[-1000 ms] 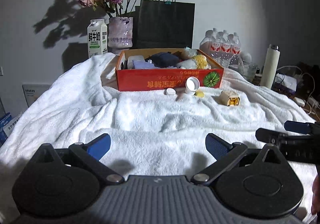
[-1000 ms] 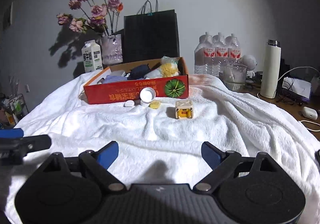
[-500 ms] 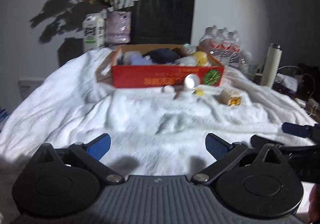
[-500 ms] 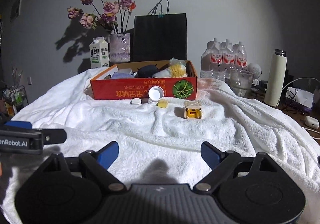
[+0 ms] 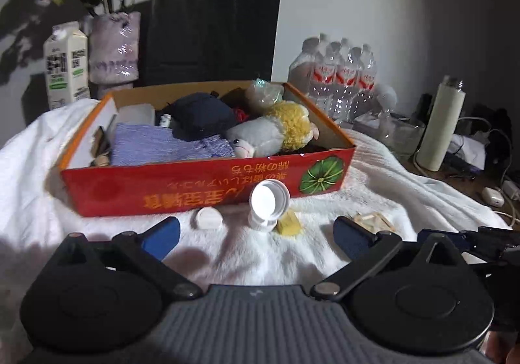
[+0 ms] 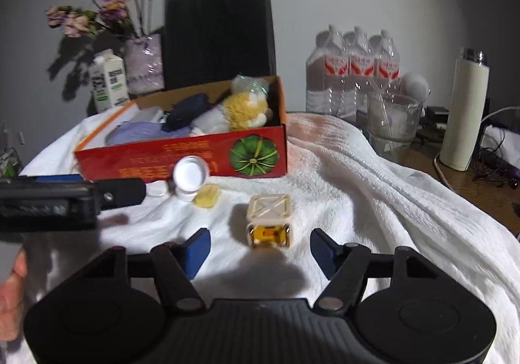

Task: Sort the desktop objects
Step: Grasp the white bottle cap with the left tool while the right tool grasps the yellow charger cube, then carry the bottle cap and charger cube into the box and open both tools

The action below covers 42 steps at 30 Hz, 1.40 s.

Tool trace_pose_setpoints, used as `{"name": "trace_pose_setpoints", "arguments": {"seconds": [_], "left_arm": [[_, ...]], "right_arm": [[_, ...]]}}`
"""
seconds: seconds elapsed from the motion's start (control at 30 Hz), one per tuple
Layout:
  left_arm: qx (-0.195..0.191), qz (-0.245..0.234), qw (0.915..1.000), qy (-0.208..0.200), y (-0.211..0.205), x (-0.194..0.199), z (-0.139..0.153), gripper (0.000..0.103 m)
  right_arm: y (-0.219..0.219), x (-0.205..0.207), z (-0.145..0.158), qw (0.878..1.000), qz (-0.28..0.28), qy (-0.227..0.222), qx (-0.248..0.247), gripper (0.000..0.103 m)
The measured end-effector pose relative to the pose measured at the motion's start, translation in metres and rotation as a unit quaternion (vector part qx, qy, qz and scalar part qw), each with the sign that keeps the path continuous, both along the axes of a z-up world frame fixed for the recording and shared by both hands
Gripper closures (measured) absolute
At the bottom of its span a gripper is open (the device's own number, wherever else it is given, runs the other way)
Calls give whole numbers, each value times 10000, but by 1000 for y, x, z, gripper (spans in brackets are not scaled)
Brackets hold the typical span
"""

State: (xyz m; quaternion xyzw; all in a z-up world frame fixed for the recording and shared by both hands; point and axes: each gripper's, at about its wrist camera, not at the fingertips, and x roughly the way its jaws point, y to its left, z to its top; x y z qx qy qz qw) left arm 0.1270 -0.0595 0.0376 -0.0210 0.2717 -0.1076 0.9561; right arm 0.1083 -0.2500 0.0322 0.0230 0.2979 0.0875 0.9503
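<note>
My right claw (image 6: 256, 248) has just been closing, still apart, around the small cream box (image 6: 269, 221) without touching it. My left claw (image 5: 256, 234) gapes empty. The red carton (image 5: 208, 188) holds toys; bottle (image 5: 268, 204), cap (image 5: 209, 217), yellow piece (image 5: 287, 223) lie before it, unsorted.

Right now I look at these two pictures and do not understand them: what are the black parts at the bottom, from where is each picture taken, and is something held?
No robot arm is here. A person holds a two-finger tool in each hand, with a camera on each looking along its fingers. One picture is from the left gripper, the other from the right gripper. On the white towel stands a red box of toys and cloth. Before it lie a white bottle, a white cap, a yellow piece and a small toy crate. Both grippers are open and hold nothing; the right jaws have just been closing, with the crate just ahead of them.
</note>
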Motion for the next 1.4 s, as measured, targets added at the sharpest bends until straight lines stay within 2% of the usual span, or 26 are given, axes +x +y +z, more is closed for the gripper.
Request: {"name": "trace_pose_setpoints", "arguments": {"seconds": [0.07,0.2,0.37,0.4,0.43,0.6,0.73,0.9,1.0,1.13,1.27,1.4], "left_arm": [[4,-122,9999,109,-7,24,-8,2],[19,27,9997,224,-17,58,-17,12],[95,69,9990,438,-28,74,-26,20],[175,89,9989,418,-30,72,-28,35],[206,141,9987,442,-30,72,-30,60],[105,169,9994,293,-25,61,-21,62],[-136,212,9996,88,-14,34,-6,63],[-354,259,9987,-269,8,-17,19,63],[-292,291,9980,-475,23,-49,29,63],[-15,356,9974,-629,39,-85,34,63],[-3,512,9969,-601,55,-113,29,63],[-126,601,9972,-430,68,-133,20,63]], "right_arm": [[1,22,-10,9997,-86,213,-56,40],[5,39,-24,9992,-91,381,-78,58],[16,37,-28,9990,-35,175,-405,62],[17,36,-29,9990,-39,142,-411,62],[16,36,-29,9992,-59,109,-393,65],[16,29,-27,9989,-78,-84,-456,65],[15,20,-23,9982,-126,-351,-471,65],[16,14,-19,9972,-161,-480,-546,65],[16,9,-12,9981,-118,-454,-401,65],[27,-11,5,9978,113,-565,-323,65],[40,-42,20,9971,524,-547,-68,65],[54,-81,39,9945,685,-790,27,65]]}}
